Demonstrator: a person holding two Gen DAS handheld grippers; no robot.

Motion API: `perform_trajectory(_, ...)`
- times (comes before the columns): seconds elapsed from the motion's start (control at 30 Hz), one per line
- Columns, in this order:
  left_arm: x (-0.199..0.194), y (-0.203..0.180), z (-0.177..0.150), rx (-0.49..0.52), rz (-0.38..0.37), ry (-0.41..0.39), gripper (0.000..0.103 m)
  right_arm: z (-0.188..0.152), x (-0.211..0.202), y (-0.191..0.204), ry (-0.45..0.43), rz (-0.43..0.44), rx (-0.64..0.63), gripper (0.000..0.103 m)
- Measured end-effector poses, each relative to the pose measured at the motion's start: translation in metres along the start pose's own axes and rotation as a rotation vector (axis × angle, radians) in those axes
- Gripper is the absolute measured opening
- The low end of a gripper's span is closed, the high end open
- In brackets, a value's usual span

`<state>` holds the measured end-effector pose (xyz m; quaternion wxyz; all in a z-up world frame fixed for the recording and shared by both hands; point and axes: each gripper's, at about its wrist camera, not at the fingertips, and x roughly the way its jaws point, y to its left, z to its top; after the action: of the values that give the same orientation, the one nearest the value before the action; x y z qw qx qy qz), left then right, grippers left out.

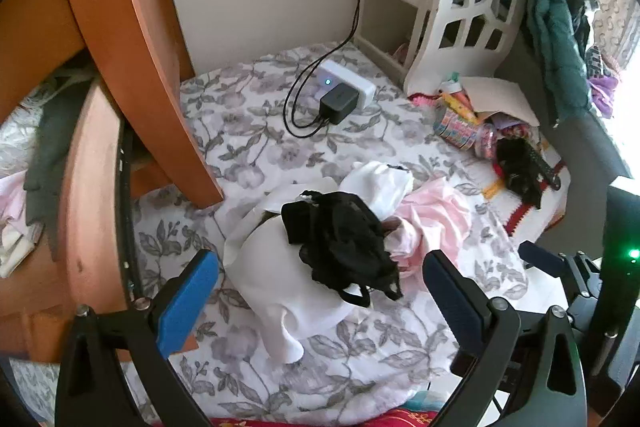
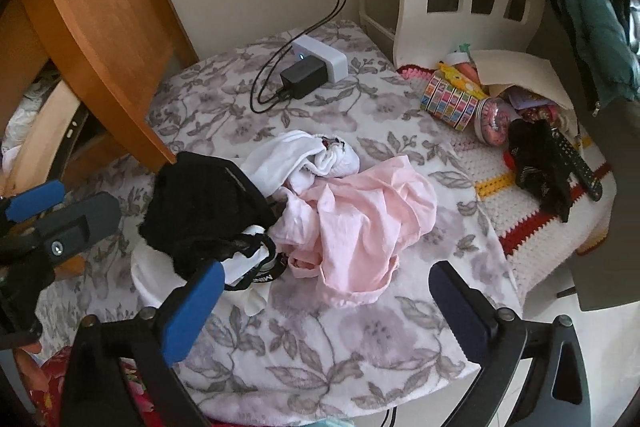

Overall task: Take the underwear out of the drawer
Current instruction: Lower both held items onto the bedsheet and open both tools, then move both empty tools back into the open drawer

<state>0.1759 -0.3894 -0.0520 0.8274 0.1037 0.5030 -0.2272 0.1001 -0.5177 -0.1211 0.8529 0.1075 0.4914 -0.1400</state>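
The left gripper [image 1: 320, 291], with black arms and blue foam pads, hangs with its jaws spread wide and nothing pressed between them. Just below lies the black lace underwear [image 1: 340, 239], crumpled on top of a white cotton garment [image 1: 280, 267]. The right gripper [image 2: 324, 307] is likewise wide apart and empty, above the pale pink soft cotton garment [image 2: 360, 219]. All three pieces sit in one loose heap on the grey-flowered white bedspread [image 1: 248, 131], apart from the open orange wooden drawer [image 1: 84, 187] at the left, where more cloth still shows inside.

The underwear looks light, limp and thin; it will fold and sag when lifted, and the lace may snag. A bunched fold or the waistband looks like the best place to pinch, since a single flat layer would probably slip.
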Motion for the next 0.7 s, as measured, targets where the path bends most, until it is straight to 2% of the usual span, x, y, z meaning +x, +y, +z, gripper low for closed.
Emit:
perform_trajectory(0.33, -0.070, -0.001, -0.012, -0.015, -0.054, -0.092, 0.102, -0.007, -0.045, 0.014, -0.048, 0.006, -0.019, 0.103)
perform_trajectory(0.53, -0.125, 0.016, -0.023, -0.022, -0.044, -0.208, 0.102, -0.008, -0.077, 0.030, -0.097, 0.013, -0.020, 0.103)
perform_trajectory(0.7, -0.164, 0.048, -0.029, -0.056, 0.005, -0.304, 0.102, -0.007, -0.107, 0.056, -0.154, 0.014, -0.065, 0.103)
